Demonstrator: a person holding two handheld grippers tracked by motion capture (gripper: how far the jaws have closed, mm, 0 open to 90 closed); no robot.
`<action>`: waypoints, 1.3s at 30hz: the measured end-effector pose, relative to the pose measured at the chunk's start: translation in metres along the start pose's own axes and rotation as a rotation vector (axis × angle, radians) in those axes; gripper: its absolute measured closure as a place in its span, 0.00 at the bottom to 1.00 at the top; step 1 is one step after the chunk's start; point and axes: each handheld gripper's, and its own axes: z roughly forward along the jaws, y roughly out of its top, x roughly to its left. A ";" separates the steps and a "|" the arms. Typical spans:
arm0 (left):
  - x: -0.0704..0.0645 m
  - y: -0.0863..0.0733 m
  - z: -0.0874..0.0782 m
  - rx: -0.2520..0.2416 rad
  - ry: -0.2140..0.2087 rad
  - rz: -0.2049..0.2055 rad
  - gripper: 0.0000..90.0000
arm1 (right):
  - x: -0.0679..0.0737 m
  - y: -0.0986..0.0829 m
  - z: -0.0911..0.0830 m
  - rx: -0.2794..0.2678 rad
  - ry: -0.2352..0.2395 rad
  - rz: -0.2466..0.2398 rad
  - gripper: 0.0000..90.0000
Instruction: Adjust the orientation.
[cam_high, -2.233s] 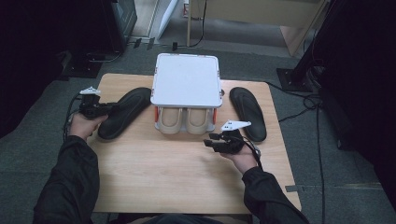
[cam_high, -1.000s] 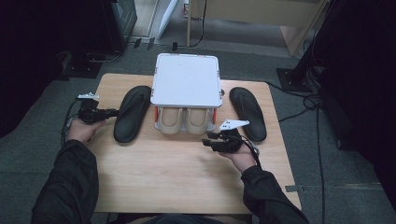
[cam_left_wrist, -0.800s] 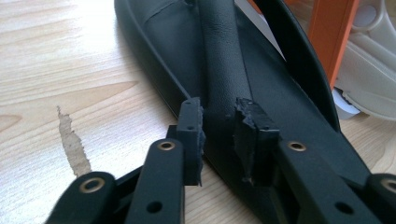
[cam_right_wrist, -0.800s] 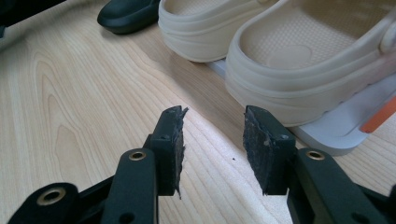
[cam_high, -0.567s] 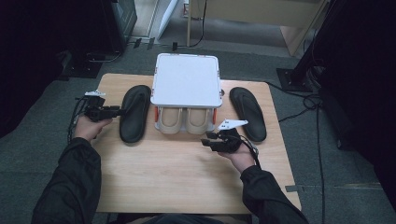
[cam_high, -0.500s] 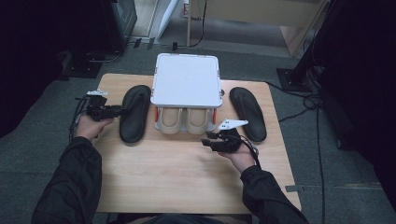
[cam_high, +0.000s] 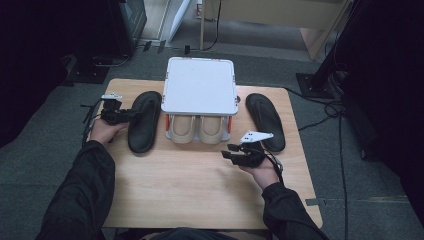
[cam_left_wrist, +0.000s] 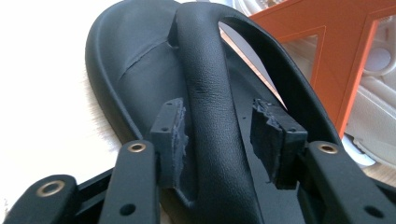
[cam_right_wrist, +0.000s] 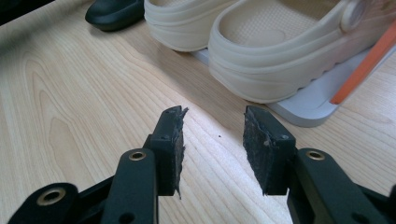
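A black flip-flop sandal (cam_high: 144, 122) lies left of a white-topped shoe rack (cam_high: 201, 92), roughly parallel to it. My left gripper (cam_high: 131, 115) reaches in from the sandal's left side. In the left gripper view the sandal's strap (cam_left_wrist: 210, 88) runs between the pads of that gripper (cam_left_wrist: 219, 123), which stands open with a small gap at the right pad (cam_left_wrist: 273, 140). A second black sandal (cam_high: 265, 120) lies right of the rack. My right gripper (cam_high: 229, 152) hovers open over bare wood (cam_right_wrist: 212, 126), in front of the beige clogs (cam_right_wrist: 280, 56).
The pair of beige clogs (cam_high: 192, 129) sits on the rack's lower shelf between orange supports (cam_left_wrist: 345, 60). The wooden table (cam_high: 190, 190) has free surface in front. Grey carpet, cables and dark furniture surround the table.
The left sandal has swung from a tilt to nearly parallel with the rack and sits closer to it. My left gripper moved farther away along with it. The right gripper barely shifted.
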 end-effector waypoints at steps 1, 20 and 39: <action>0.000 0.002 0.003 0.037 0.000 0.005 0.62 | 0.000 0.000 -0.001 -0.002 -0.003 0.000 0.65; 0.001 0.006 0.004 0.030 0.008 -0.031 0.75 | -0.002 -0.003 -0.002 -0.002 -0.008 0.003 0.65; -0.004 0.010 -0.024 -0.034 0.040 -0.088 0.76 | -0.002 0.003 0.004 -0.001 0.010 -0.006 0.65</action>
